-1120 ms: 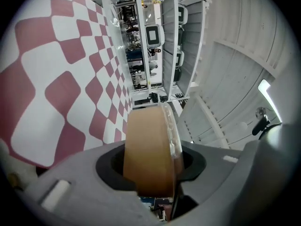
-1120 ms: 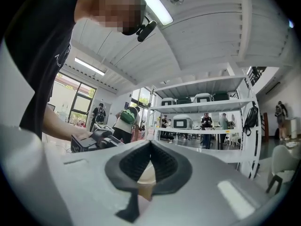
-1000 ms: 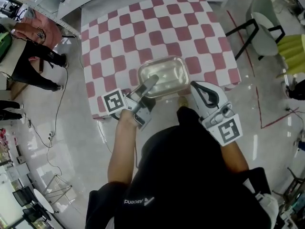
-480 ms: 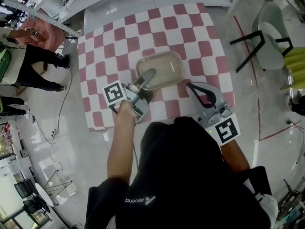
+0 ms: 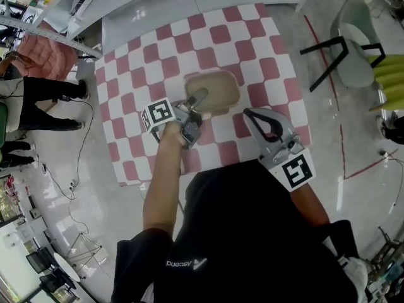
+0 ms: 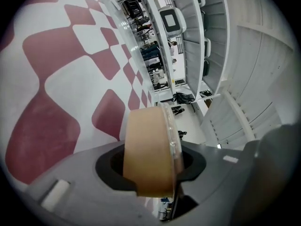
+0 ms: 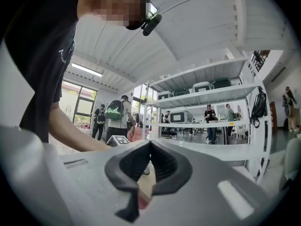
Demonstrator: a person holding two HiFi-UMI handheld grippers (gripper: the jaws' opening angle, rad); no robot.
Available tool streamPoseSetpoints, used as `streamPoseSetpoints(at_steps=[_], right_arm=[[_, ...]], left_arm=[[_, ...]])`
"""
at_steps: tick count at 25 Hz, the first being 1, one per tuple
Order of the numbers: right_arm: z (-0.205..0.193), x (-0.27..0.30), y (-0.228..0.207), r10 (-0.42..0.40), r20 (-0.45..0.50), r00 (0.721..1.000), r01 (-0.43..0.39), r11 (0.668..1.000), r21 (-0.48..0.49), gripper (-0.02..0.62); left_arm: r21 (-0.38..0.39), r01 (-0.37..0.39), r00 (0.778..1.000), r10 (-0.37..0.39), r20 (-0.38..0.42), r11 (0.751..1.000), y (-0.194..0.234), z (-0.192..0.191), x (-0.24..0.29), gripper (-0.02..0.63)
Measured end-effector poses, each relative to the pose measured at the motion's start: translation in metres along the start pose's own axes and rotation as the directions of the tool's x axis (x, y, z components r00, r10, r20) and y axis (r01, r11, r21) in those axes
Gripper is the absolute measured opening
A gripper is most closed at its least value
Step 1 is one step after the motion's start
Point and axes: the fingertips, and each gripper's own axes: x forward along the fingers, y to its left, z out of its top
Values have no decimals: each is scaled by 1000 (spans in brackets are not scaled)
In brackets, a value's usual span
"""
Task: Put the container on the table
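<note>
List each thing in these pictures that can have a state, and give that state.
container: clear lid on, held by its near edge over the table; cannot tell whether it touches the table yet
left gripper: shut on the container
right gripper: shut, nothing between its jaws
</note>
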Motion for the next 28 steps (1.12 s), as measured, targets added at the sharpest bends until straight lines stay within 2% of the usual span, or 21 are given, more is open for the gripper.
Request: streamPoseSetpoints(at_steps=[4,7,10,12,15,18,22,24,26,28], right_arm=[[-5,6,-5,-22,-12,1000,22,1000,3,3],[-9,9,-8,-32,-23,999,32,999,8,3],[-10,12,-9,-38,-21,999,38,999,11,3],[-10,14,-9,-40,-21,999,41,999,14,3],[-11,15,-9,-44,-22,999,44,999,20,3],[-13,17,-7,-44,-19,999,45,999,25,3],[-13,23,-3,-36,-11,999,36,998,44,3],[-11,26,1,-25,-4,1000,25,998,51,3],[-8,30,6,-10,1,1000,10,998,54,3],[-5,32,12,7,9,1000,-7,998,60,3]], left_arm=[[39,-53,998,54,-13,998,10,5,5,203],[122,-91,995,95,-23,988,8,10,9,316],[255,-163,984,175,-26,953,6,15,9,404],[312,-213,973,229,-13,926,7,18,5,445],[361,-279,955,295,10,890,11,21,-2,476],[386,-323,942,333,41,864,12,21,-13,485],[413,-327,943,324,80,850,1,19,-31,489],[450,-320,947,299,118,834,-12,19,-41,488],[522,-301,953,242,179,798,-33,22,-52,486],[616,-248,965,137,222,747,-63,19,-61,485]])
